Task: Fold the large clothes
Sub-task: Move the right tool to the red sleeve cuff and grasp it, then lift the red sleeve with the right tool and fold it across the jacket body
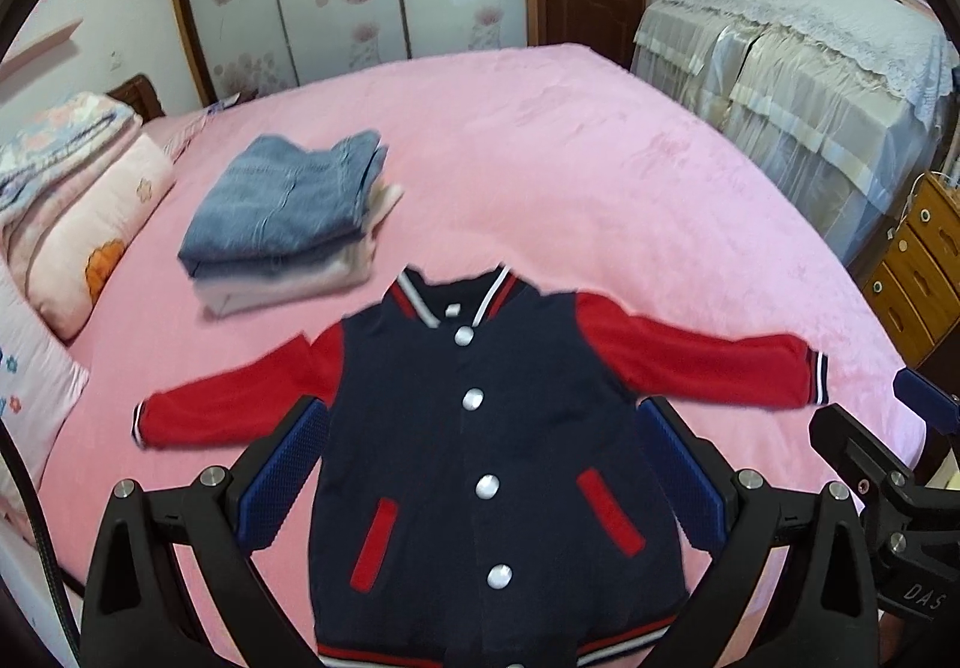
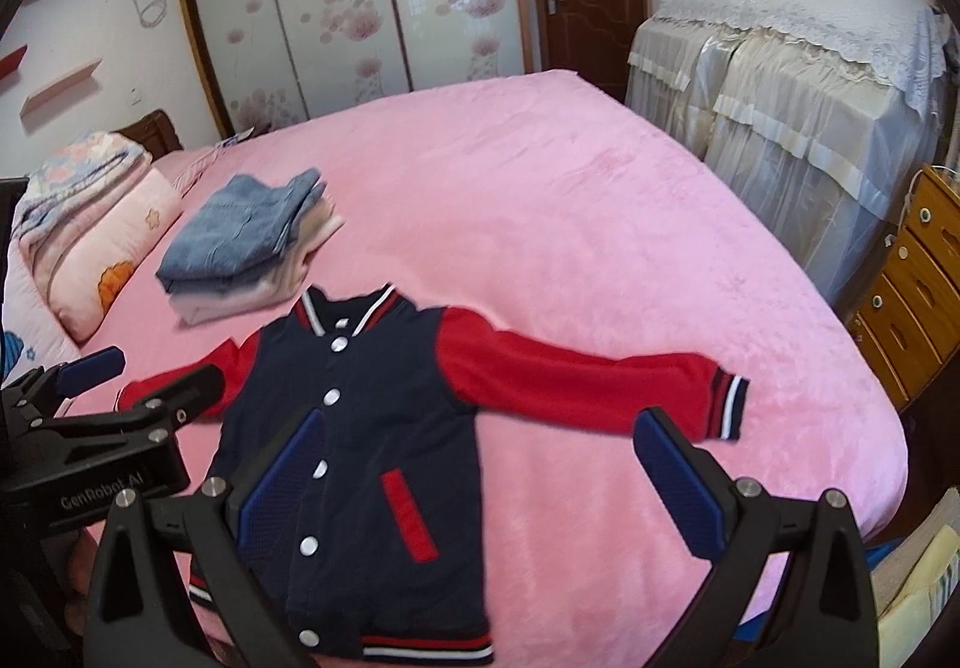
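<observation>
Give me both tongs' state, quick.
Left tongs: open, empty, above the jacket.
Right tongs: open, empty.

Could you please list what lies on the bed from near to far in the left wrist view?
Navy and red jacket → stack of folded clothes with jeans on top → bare pink bedspread up to the far edge.

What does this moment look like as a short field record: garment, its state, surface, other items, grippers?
garment: navy varsity jacket with red sleeves
state: flat, front up, snaps closed, both sleeves spread out, unfolded
surface: pink plush bedspread
other items: folded blue jeans on a folded pale garment, beyond the collar
left gripper: open, above jacket
right gripper: open, empty
</observation>
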Demonstrator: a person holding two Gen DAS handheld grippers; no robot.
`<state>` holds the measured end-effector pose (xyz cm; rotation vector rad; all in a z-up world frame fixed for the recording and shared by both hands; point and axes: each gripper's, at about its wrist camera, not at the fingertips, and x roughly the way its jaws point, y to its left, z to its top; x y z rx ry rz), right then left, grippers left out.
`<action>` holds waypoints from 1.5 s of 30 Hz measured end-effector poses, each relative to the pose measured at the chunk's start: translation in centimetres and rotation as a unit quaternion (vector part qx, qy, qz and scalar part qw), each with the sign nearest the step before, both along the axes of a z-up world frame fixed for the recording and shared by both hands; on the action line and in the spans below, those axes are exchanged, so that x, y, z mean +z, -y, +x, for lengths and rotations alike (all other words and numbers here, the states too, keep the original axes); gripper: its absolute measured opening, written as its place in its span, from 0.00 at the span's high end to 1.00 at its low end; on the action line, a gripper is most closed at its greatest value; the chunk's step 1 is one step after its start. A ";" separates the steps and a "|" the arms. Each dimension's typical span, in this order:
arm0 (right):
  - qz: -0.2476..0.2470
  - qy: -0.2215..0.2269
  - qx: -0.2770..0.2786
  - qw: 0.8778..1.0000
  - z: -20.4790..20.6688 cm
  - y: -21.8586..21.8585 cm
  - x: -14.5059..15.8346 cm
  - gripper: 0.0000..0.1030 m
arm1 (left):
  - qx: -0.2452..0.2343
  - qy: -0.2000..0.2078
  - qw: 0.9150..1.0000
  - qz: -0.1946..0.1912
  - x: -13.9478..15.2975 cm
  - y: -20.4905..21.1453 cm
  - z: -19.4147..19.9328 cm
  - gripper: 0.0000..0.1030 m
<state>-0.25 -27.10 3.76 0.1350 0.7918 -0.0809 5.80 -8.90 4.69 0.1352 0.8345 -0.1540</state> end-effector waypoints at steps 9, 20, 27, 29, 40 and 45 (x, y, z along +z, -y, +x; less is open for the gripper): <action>-0.015 0.011 -0.040 0.999 0.9 4.5 -1.1 0.01 | -0.035 0.022 0.999 0.002 -1.1 4.7 2.3 0.02; 0.032 -0.031 -0.104 0.994 2.1 11.9 -6.7 0.13 | -0.073 -0.005 0.997 0.014 -6.7 10.4 5.6 0.02; 0.094 -0.057 -0.145 0.983 2.6 17.5 -11.1 0.31 | -0.090 -0.039 0.995 0.018 -11.2 13.0 8.0 0.02; 0.119 -0.066 -0.156 0.978 2.7 19.0 -12.9 0.38 | -0.092 -0.048 0.994 0.018 -12.3 13.7 8.5 0.02; 0.174 -0.096 -0.193 0.961 3.3 22.9 -18.9 0.60 | -0.091 -0.091 0.992 -0.003 -15.1 14.1 9.6 0.02; 0.146 -0.102 -0.197 0.964 3.8 22.3 -19.3 0.60 | -0.083 -0.102 0.991 -0.012 -15.1 12.8 9.0 0.02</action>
